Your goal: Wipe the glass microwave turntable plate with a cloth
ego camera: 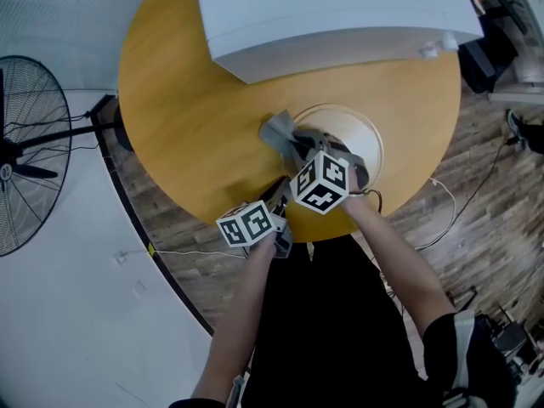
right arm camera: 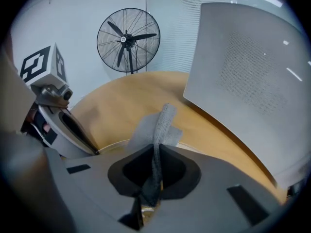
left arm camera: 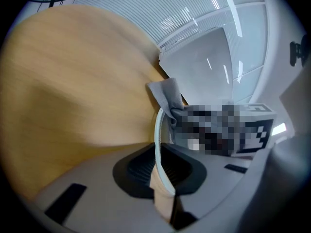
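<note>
The glass turntable plate [ego camera: 350, 129] is at the near edge of the round wooden table [ego camera: 187, 100]. In the left gripper view its white rim [left arm camera: 156, 130] runs edge-on between the jaws, and my left gripper [left arm camera: 158, 171] is shut on it. A grey cloth [ego camera: 283, 133] lies bunched over the plate's left side. My right gripper [right arm camera: 151, 176] is shut on this cloth [right arm camera: 158, 130], which stands up in a fold over the plate's rim [right arm camera: 111, 147]. In the head view my right gripper [ego camera: 303, 153] sits over the plate and my left gripper [ego camera: 282, 190] just beside it.
A white microwave [ego camera: 340, 11] stands at the back of the table, close behind the plate. A standing fan [ego camera: 17, 155] is on the floor to the left. Cables trail over the wooden floor [ego camera: 476, 202] on the right.
</note>
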### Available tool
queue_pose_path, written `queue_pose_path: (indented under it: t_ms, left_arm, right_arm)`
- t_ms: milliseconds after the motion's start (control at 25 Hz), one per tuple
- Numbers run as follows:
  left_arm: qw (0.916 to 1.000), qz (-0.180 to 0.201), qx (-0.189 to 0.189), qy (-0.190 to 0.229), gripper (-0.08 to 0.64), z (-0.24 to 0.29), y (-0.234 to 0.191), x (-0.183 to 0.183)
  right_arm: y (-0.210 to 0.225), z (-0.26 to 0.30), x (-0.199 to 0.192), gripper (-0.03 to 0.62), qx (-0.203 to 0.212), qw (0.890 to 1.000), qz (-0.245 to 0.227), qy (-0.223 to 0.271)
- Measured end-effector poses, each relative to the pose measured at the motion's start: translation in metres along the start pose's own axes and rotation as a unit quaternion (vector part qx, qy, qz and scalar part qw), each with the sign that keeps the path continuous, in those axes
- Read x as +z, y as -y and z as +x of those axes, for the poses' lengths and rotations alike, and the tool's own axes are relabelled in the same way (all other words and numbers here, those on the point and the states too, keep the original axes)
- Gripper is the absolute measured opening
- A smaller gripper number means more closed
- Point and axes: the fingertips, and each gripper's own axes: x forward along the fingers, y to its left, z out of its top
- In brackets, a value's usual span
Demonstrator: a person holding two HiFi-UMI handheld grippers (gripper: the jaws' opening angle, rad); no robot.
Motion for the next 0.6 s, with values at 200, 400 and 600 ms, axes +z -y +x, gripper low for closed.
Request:
queue_pose_path:
  t_ms: [200,400,600]
  left_arm:
    - [1.0000,0.002,0.001,0.007,0.031,-0.001,0.000,-0.001]
    - [0.9999,-0.003,0.000,0.010,0.031,-0.001,0.000,-0.001]
    - [0.9997,-0.022,-0.005,0.012,0.028,-0.001,-0.001,0.000]
  right_arm:
    - [0.040,-0.006,-0.014,0.031,-0.051,0.999,-0.006,-0.014]
    - [0.075,-0.023,-0.039,0.029,-0.089,0.995,-0.002,-0.034]
    - [0.097,-0.045,-0.072,0.029,-0.120,0.991,0.003,-0.056]
